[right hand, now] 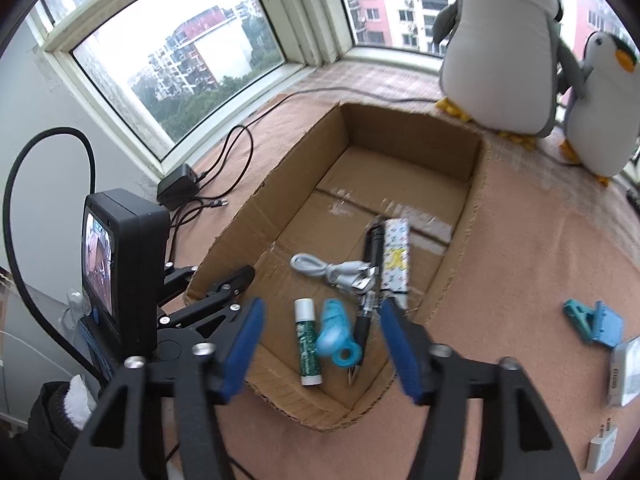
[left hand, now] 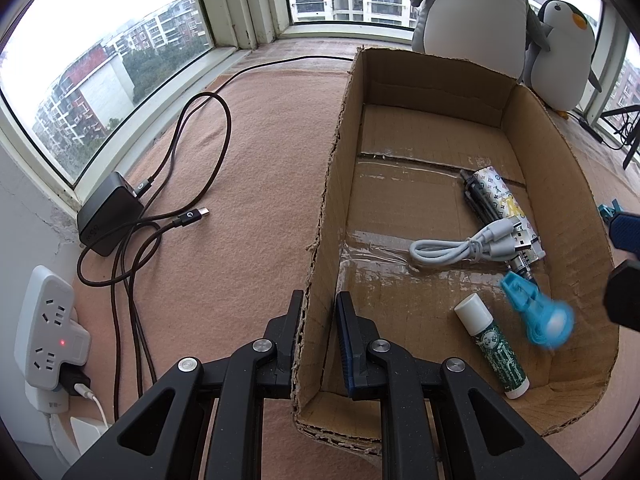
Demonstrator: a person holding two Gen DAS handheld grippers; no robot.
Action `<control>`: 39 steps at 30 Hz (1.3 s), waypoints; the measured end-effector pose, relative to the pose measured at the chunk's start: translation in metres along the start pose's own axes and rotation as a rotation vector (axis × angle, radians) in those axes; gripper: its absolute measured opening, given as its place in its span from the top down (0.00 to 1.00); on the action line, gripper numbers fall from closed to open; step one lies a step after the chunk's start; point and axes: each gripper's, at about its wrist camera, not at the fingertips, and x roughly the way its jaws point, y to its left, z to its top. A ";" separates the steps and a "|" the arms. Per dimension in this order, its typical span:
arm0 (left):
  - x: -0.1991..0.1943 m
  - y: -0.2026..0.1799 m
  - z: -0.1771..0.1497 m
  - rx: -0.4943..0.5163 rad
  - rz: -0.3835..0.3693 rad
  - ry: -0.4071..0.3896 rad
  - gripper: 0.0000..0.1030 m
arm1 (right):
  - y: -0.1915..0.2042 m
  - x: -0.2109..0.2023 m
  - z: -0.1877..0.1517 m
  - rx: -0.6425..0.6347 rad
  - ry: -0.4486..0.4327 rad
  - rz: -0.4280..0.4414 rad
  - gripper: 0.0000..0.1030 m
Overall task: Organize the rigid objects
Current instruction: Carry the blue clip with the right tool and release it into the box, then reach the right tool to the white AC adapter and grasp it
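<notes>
Only right wrist view shows white plug (right hand: pixel 603 447), teal clip (right hand: pixel 594 322)

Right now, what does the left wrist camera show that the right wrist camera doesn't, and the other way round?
Only the left view: a white power strip on the wall, and the left gripper clamped on the box wall.
Only the right view: a blue clip, a white plug, and the right gripper open above the box.
Both: the box with glue stick, blue toy, white cable, plus two penguins.

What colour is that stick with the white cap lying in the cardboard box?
The stick is dark green with a white pattern, clearest in the left wrist view.
</notes>
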 end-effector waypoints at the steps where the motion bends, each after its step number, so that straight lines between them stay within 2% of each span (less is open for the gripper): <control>1: 0.000 0.000 0.000 0.000 0.000 0.000 0.85 | 0.000 -0.002 0.000 -0.004 -0.003 -0.007 0.43; 14: 0.000 -0.001 0.000 0.004 0.001 -0.002 0.85 | -0.019 -0.029 -0.012 0.024 -0.033 -0.052 0.43; 21: 0.000 -0.001 0.000 0.004 0.002 -0.002 0.85 | -0.051 -0.057 -0.034 0.075 -0.057 -0.096 0.43; 31: -0.001 -0.002 0.000 0.011 0.009 0.000 0.84 | -0.142 -0.098 -0.094 0.221 -0.047 -0.213 0.43; 33: -0.001 -0.003 0.000 0.013 0.011 0.001 0.84 | -0.160 -0.105 -0.108 0.234 -0.044 -0.263 0.43; 39: -0.001 -0.004 -0.001 0.015 0.017 0.002 0.84 | -0.208 -0.114 -0.141 0.311 -0.020 -0.326 0.43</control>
